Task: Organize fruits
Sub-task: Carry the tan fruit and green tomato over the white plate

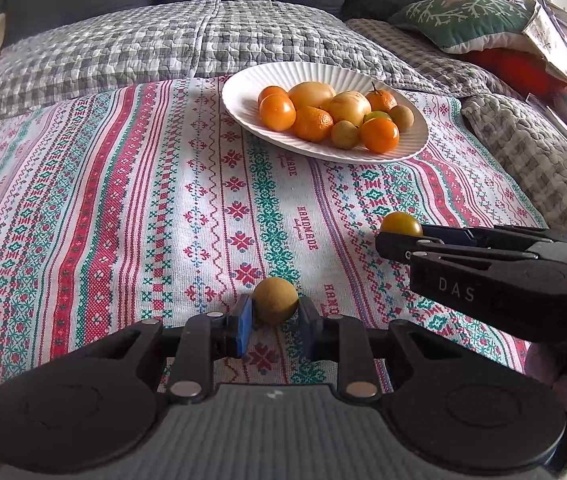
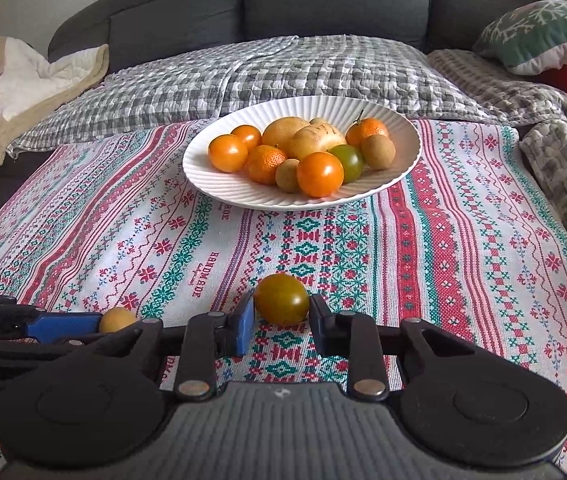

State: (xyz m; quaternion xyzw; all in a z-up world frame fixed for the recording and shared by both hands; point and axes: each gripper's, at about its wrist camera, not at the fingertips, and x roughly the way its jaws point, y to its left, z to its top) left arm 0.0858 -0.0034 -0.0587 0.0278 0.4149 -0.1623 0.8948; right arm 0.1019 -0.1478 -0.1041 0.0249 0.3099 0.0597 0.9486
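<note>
Fruits: left tongs (image 1: 274, 322) clamp a tan longan (image 1: 275, 300); right tongs (image 2: 281, 320) clamp a greenish tomato (image 2: 281, 299).

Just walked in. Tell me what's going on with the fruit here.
A person is working two handheld grippers over a patterned cloth. The left gripper is closed on a small tan round fruit; the right gripper is closed on a greenish-orange tomato. Both fruits sit low at the cloth, near its front edge. Farther back, a white ribbed plate already holds a pile of orange tomatoes, tangerines and other fruit.
</note>
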